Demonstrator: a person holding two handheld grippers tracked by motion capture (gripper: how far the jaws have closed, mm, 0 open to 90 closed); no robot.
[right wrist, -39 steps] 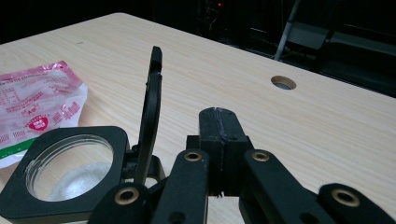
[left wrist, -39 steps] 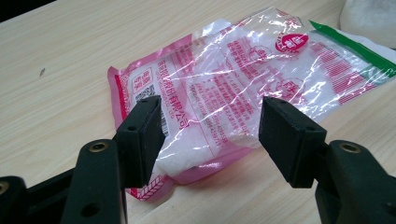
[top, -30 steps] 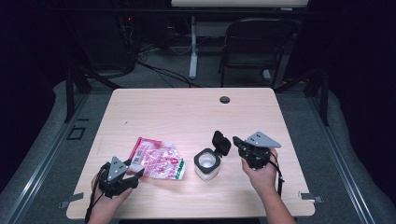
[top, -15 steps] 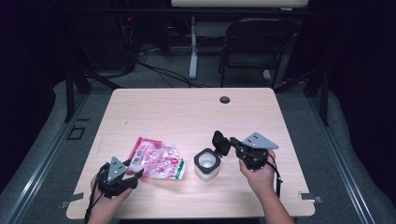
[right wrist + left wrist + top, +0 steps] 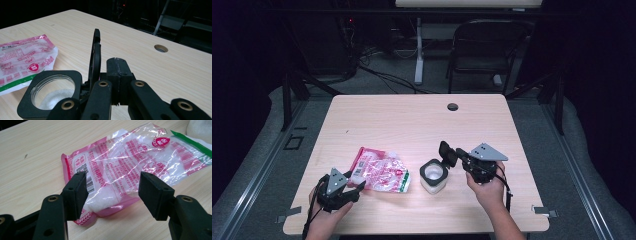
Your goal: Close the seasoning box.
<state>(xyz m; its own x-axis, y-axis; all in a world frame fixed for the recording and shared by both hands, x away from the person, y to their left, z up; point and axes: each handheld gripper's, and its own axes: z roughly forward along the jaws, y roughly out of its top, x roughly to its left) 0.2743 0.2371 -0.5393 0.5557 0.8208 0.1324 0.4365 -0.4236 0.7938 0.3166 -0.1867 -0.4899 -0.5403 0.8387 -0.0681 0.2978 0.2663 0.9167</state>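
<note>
Worktop: pale wood-grain worktop (image 5: 412, 120) with a round cable hole (image 5: 452, 106) near its far edge, right of centre
Pouch: pink and clear plastic pouch printed in red, with white granules inside (image 5: 379, 170), lying flat near the front edge, left of centre; a green strip runs along its right end (image 5: 192, 142)
Pouch contents: white granules gathered at the near corner (image 5: 102, 198), seen through the film in the left claw view
Left claw: black two-jaw left claw (image 5: 354, 187) at the near left corner of the pouch, held by the person's left hand (image 5: 324, 220)
Left claw state: jaws spread wide, one to each side of the pouch's near corner; the left pad (image 5: 76, 192) lies against the barcode edge of the pouch, the right pad (image 5: 155, 192) stands just clear of the film; no squeeze on the pouch is evident
Jar: small white jar with a square black collar and round mouth (image 5: 434, 175), standing upright just right of the pouch, white granules visible in its bottom (image 5: 56, 96)
Jar lid: black hinged flip lid (image 5: 96, 57), standing upright at the right side of the collar
Right claw: black two-jaw right claw (image 5: 452, 156) just right of the jar, held by the person's right hand (image 5: 487, 187), a grey three-cornered plate (image 5: 487, 151) on top
Right claw state: jaws fully closed together with nothing between them (image 5: 117, 72), close beside the raised lid; whether they touch it cannot be told
</note>
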